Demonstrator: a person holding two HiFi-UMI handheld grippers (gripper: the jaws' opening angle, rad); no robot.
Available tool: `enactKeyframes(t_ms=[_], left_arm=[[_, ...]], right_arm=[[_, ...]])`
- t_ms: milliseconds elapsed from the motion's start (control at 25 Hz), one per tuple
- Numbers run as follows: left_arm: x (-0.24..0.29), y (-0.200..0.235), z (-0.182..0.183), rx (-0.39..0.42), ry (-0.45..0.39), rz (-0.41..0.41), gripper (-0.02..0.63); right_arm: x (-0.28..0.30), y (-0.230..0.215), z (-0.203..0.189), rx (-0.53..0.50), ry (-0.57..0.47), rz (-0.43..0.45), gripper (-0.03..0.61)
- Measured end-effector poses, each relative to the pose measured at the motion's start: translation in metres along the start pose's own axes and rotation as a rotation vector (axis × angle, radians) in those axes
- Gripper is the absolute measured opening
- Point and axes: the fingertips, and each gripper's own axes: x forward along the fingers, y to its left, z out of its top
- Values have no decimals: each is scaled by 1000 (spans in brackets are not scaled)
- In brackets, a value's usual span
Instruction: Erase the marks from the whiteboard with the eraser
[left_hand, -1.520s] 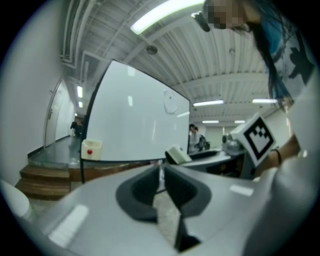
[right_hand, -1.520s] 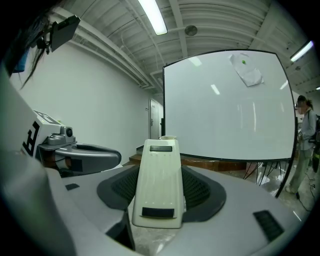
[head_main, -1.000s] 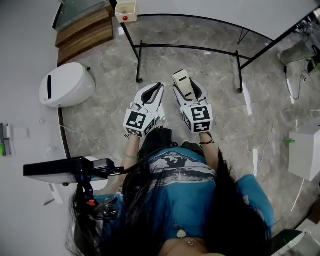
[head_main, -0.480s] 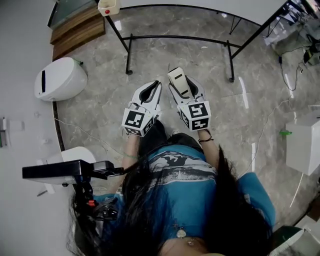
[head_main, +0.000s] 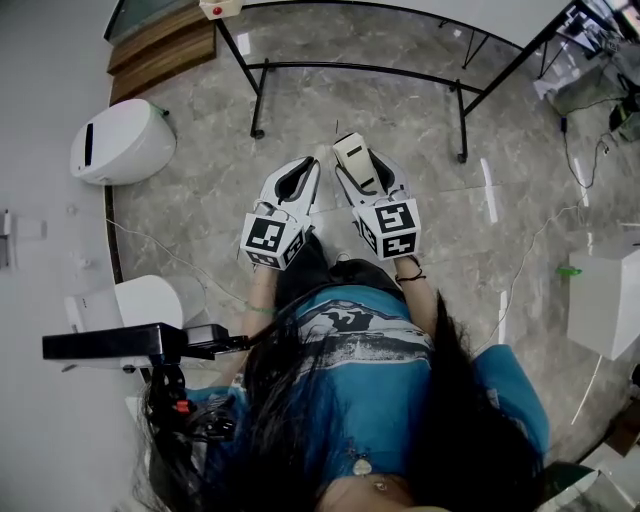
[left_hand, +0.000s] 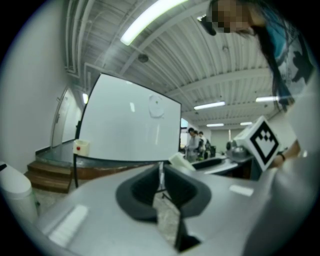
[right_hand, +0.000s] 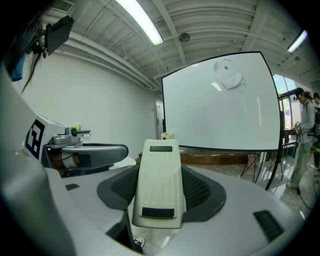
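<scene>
My right gripper (right_hand: 159, 186) is shut on a cream eraser (right_hand: 160, 175) that sticks out forward between the jaws. From the head view the eraser (head_main: 352, 160) and right gripper (head_main: 358, 172) are held over the floor, in front of the whiteboard stand (head_main: 360, 70). The whiteboard (right_hand: 220, 105) stands ahead, white, with a faint pale patch and a small green dot (right_hand: 226, 67) near its top. My left gripper (head_main: 298, 180) sits just left of the right one, shut and holding nothing. In its own view the left gripper (left_hand: 160, 175) also faces the whiteboard (left_hand: 130, 122).
A white rounded bin (head_main: 122, 142) and wooden steps (head_main: 160, 50) lie at the left. A cream box with a red button (head_main: 225, 8) hangs on the stand. A white cabinet (head_main: 605, 300) and cables are at the right. People (right_hand: 305, 135) stand beyond the board.
Both grippers keep their side-by-side pose with the eraser still held. The head view has drifted, so the stand and bin sit slightly higher in the frame.
</scene>
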Motion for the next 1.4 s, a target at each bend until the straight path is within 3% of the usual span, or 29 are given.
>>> enactKeyframes(t_ms=[1400], left_arm=[[-24,-18,-1,16,1,23,29]], right_arm=[[-16,19,-14,-9,41,35,262]])
